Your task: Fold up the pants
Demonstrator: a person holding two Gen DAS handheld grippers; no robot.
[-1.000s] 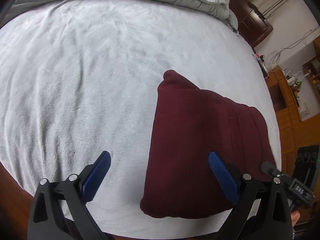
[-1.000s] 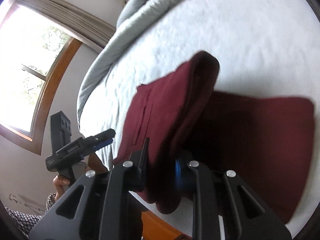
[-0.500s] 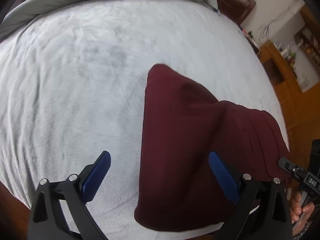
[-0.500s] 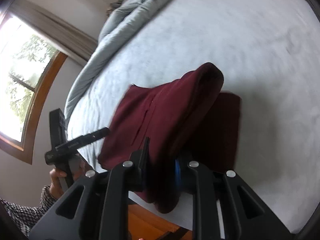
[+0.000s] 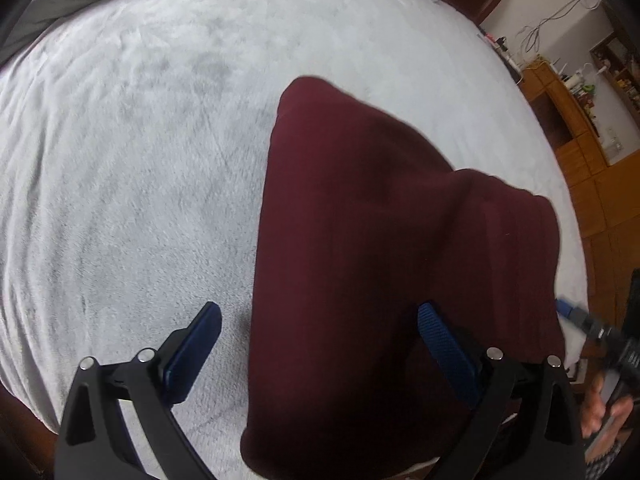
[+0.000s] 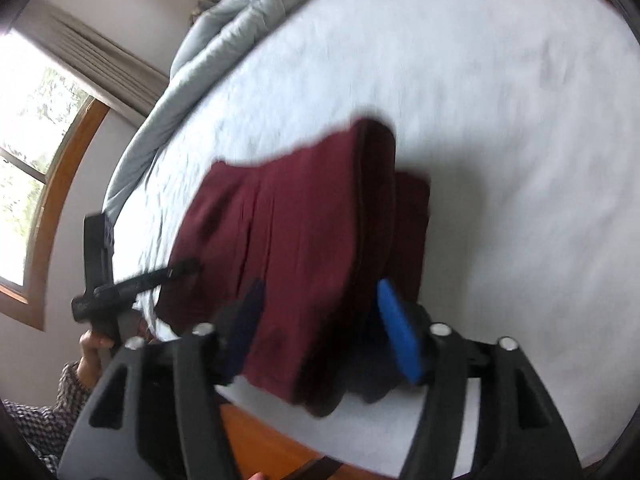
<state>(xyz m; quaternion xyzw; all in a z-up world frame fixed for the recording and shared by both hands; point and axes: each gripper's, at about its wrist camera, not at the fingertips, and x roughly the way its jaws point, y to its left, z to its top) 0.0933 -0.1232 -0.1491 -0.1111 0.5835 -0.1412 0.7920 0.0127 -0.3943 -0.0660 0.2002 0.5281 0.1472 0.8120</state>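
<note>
pants (image 5: 360,260) lie folded between spread right fingers (image 6: 396,328); left fingers (image 5: 196,344) spread beside.

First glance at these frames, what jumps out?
The dark red pants, folded into a thick bundle near the edge of the pale grey bed, dominate both views. The right claw has its blue pads spread on either side of the bundle's lifted edge, while the left claw hangs open, empty, above the bundle's near end. A bright window glares at left.

Bed (image 5: 140,168) carries folded maroon pants (image 5: 360,240) and grey duvet (image 6: 224,32).
</note>
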